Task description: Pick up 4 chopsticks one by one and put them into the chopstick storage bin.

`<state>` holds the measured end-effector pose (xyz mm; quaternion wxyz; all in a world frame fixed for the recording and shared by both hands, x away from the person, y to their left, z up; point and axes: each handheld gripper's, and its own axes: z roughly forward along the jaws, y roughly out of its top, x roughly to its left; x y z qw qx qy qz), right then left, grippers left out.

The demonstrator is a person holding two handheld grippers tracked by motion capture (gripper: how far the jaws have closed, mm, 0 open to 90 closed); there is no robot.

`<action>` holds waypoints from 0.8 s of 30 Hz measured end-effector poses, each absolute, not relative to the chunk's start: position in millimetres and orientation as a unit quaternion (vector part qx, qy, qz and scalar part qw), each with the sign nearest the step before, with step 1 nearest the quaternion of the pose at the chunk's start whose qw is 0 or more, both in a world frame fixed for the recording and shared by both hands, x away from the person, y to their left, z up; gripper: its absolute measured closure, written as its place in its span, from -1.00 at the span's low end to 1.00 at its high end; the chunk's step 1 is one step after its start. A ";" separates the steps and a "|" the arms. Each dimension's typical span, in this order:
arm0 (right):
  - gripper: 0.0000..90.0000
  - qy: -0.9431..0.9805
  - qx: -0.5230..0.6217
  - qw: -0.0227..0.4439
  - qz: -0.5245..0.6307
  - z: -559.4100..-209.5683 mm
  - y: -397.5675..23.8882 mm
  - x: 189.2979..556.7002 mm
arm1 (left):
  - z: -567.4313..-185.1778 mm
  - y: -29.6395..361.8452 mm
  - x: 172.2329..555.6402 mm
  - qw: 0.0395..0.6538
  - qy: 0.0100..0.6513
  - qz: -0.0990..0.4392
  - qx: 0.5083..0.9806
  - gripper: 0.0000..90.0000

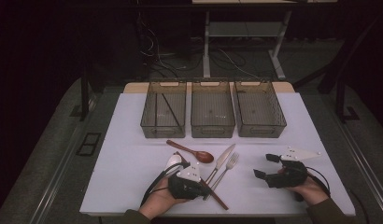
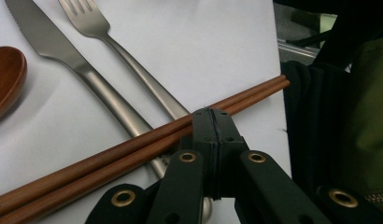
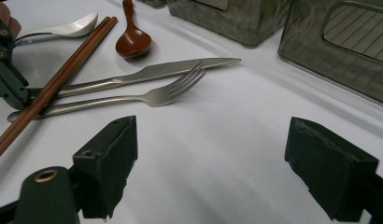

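Chopsticks run diagonally, lower left to upper right, across the fork; left gripper jaws clenched on them; right gripper jaws released.

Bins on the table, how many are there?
3: left bin, middle bin and right bin stand side by side along the table's far edge.

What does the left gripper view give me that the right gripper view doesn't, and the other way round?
Left gripper view: the left gripper shut on the chopsticks, seen close up. Right gripper view: the right gripper open over bare table, the grey bins and a metal spoon. Both: chopsticks crossing the knife and fork, plus the wooden spoon.
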<state>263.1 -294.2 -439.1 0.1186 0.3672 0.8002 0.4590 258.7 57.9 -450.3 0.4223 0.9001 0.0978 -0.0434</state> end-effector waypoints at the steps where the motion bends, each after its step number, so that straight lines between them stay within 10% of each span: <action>1: -0.63 0.800 0.368 0.118 0.459 -439.0 -294.2 263.0 | -450.4 56.9 259.4 0.422 0.098 -0.043 0.900 0.98; 24: -0.63 0.802 0.366 0.119 0.458 -439.2 -294.1 262.9 | -449.1 33.0 278.0 0.416 0.097 -0.026 0.904 0.98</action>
